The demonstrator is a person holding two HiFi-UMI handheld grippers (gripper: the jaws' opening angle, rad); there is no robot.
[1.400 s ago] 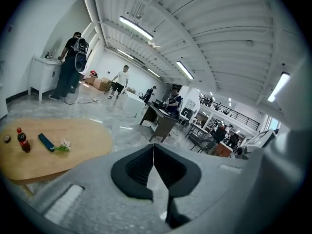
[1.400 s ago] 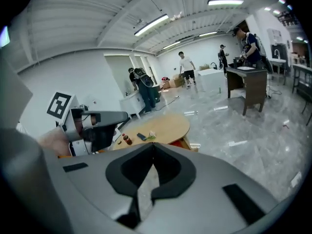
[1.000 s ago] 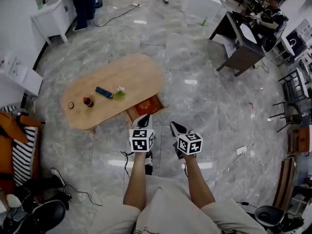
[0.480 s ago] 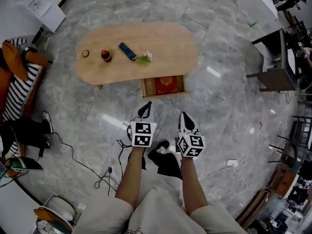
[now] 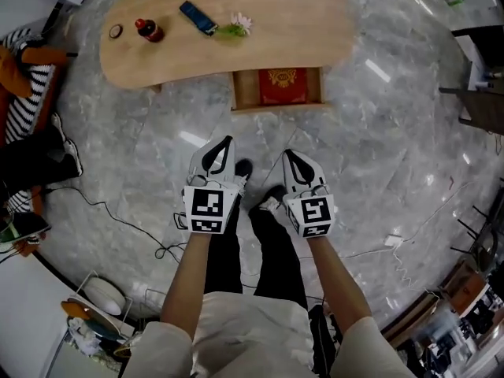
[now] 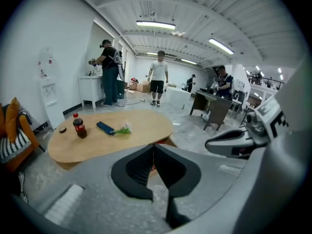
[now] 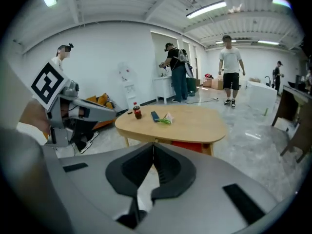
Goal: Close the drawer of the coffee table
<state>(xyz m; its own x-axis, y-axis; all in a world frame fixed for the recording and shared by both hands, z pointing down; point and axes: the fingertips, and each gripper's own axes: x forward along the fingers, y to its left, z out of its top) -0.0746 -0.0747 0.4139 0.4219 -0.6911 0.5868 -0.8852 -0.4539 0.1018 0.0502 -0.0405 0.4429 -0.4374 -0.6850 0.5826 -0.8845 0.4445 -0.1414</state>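
Grey marble floor spreads bare between both grippers and the furniture ahead of them, leaving a clear path forward. Beyond the tips stands the oval wooden coffee table, its near edge well apart from them. The drawer juts open from that edge, its front rail straight ahead, roughly between the two grippers. The left gripper and right gripper hover side by side above the floor, each with jaws pressed together on nothing. A red box lies in the drawer. Farther ahead and to the left, on the tabletop, sit a cola bottle, a blue flat object and a small flower.
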